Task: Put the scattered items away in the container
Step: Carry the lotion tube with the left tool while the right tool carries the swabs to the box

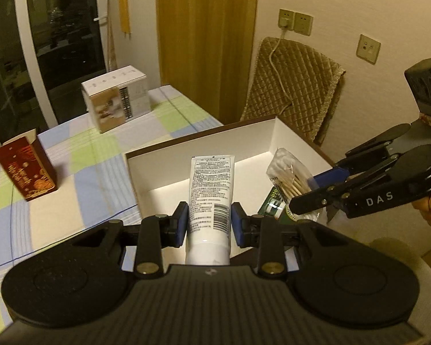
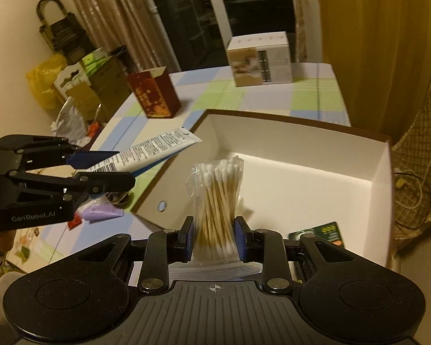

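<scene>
Your left gripper [image 1: 209, 220] clenched the tube [image 1: 211, 189] above the box [image 2: 383, 172]; your right gripper [image 2: 214, 237] clenched the swabs [image 2: 218, 198] (over the box floor). Releasing both together risked the tube catching the near rim and tipping out.

White tube [image 1: 210, 189], checked pastel tablecloth [image 1: 80, 155]

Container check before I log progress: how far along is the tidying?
Done: a green packet lies in the white box. In hand: left gripper holds the tube, right gripper the cotton swabs, both over the box. Left: purple item beside it.
</scene>
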Tool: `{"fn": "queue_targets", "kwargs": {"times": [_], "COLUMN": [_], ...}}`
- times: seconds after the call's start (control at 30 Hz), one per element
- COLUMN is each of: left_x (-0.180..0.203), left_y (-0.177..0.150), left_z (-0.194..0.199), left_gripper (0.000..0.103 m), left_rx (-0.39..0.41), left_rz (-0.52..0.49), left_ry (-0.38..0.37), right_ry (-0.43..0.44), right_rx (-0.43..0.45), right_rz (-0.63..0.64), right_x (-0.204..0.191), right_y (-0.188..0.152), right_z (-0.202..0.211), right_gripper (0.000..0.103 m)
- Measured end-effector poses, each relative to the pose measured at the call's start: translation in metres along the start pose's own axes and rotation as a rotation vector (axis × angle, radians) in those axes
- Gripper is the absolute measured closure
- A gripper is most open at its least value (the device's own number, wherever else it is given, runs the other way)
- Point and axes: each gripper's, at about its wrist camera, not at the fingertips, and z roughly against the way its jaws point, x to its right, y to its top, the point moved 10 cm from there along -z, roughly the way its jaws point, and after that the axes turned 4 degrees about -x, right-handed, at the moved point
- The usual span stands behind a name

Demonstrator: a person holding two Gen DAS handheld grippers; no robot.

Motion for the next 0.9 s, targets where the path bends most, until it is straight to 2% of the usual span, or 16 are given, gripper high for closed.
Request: {"fn": "queue_targets", "kwargs": {"times": [0.53, 0.7, 0.9], "left_x": [0.006, -0.004, -0.020], "left_y": [0.018, 0.015, -0.003], "left_z": [-0.047, -0.068, -0.097], "left_gripper": [0.076, 0.076, 0.076], "left_rx": [-0.044, -0.090, -0.179], "left_rz": [-0.007, -0.005, 0.021], "left_ry": [0.000, 0.024, 0.058], "right_ry": [-0.051, -0.054, -0.057], "right_rx": [-0.014, -0.045, -0.123], "right_rz": [-0.049, -0.086, -0.126], "right_x": [0.046, 0.061, 0.075], "right_y": [0.010, 0.013, 0.007], "right_z": [-0.011, -0.030, -0.066], "right_gripper": [0.072, 0.072, 0.072]}}
